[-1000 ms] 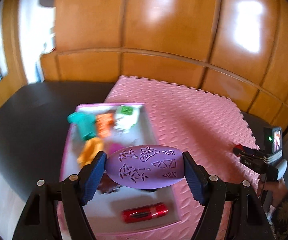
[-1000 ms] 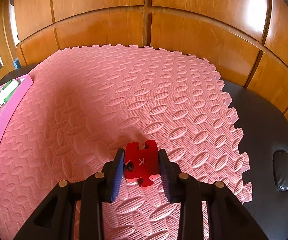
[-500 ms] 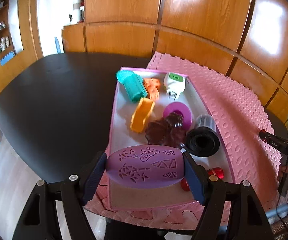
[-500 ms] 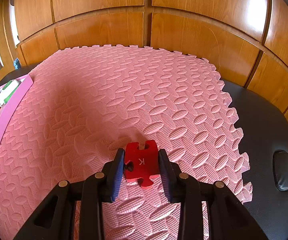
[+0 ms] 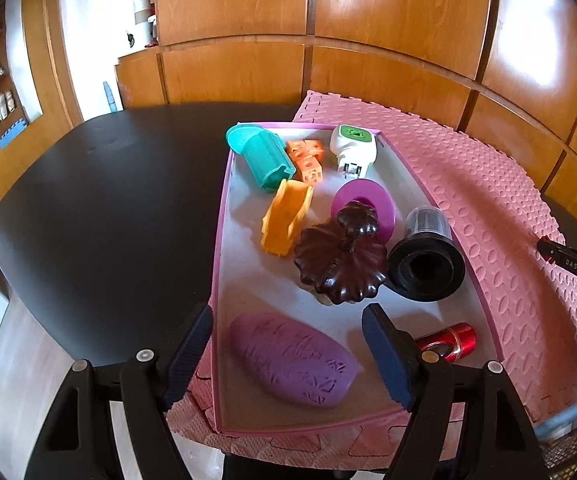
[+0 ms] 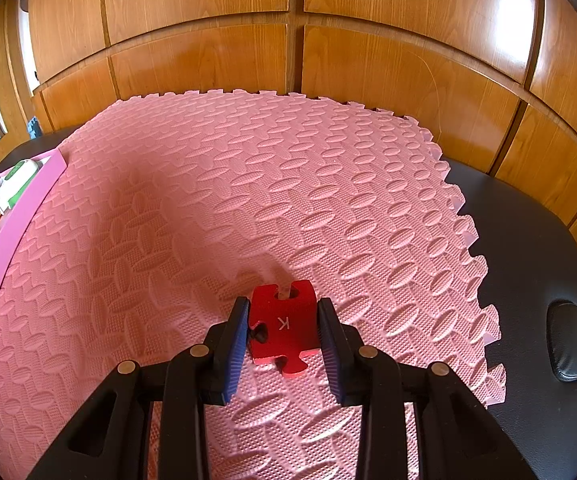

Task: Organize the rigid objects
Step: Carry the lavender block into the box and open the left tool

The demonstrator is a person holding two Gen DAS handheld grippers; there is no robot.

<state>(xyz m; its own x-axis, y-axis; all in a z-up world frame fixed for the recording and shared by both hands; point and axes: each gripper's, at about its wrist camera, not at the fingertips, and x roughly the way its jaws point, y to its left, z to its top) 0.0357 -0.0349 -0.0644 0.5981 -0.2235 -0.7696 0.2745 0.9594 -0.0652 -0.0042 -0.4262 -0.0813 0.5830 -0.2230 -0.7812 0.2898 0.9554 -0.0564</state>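
Pink foam mat (image 6: pixel 248 200) over black table (image 5: pixel 108 200) (wood-panelled room); tray (image 5: pixel 244 360) holds purple oval (image 5: pixel 292 364) below released left gripper (image 5: pixel 288 356); right gripper (image 6: pixel 282 332) clenches red puzzle piece (image 6: pixel 284 324).

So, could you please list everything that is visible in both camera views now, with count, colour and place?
tray: 1, pink rim, on mat
purple oval piece: 1, tray near end
red cylinder: 1, tray near right
dark brown pumpkin lid: 1, tray middle
black cup: 1, beside lid
purple ring: 1, behind lid
yellow block: 1, tray left
teal tube: 1, tray far left
orange cubes: cluster, tray far end
plug: 1, white-green, tray far end
foam mat: pink, on table
table: 1, black
puzzle piece: 1, red
left gripper: open
right gripper: holds puzzle piece
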